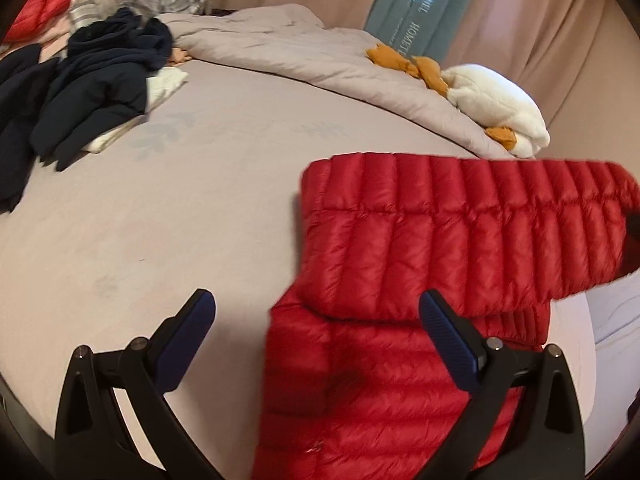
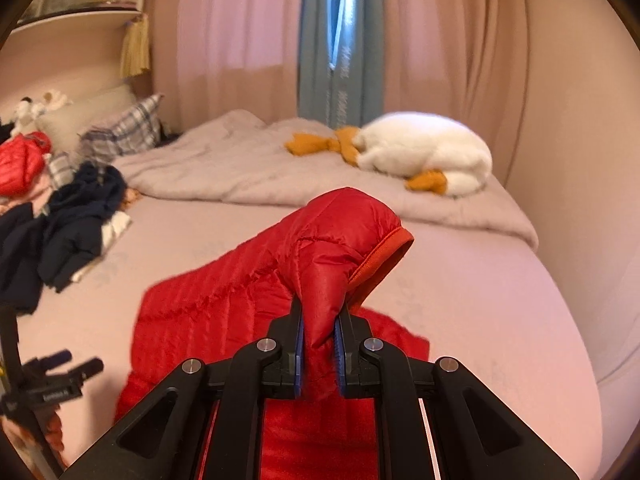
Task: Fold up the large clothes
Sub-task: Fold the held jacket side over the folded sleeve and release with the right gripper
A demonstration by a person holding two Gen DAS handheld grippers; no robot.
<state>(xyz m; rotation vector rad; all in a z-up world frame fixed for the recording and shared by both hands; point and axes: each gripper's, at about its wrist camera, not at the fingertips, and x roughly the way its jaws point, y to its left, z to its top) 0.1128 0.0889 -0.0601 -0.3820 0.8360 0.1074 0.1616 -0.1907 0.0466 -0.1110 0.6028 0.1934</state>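
A red quilted down jacket (image 1: 400, 320) lies on the pale pink bed sheet (image 1: 180, 200). One part of it is lifted and stretched across to the right (image 1: 460, 220). My left gripper (image 1: 316, 320) is open and empty, hovering over the jacket's left edge. My right gripper (image 2: 319, 344) is shut on the jacket's sleeve (image 2: 332, 248) near the cuff and holds it up above the bed. The rest of the jacket (image 2: 208, 320) lies below it. The left gripper shows at the lower left of the right wrist view (image 2: 68, 368).
A pile of dark navy clothes (image 1: 92, 80) lies at the left of the bed. A folded grey duvet (image 1: 300, 52) with a white and orange plush goose (image 1: 492, 100) lies at the back. Plaid pillows (image 2: 124, 132) and another red garment (image 2: 20, 164) sit far left. Curtains hang behind.
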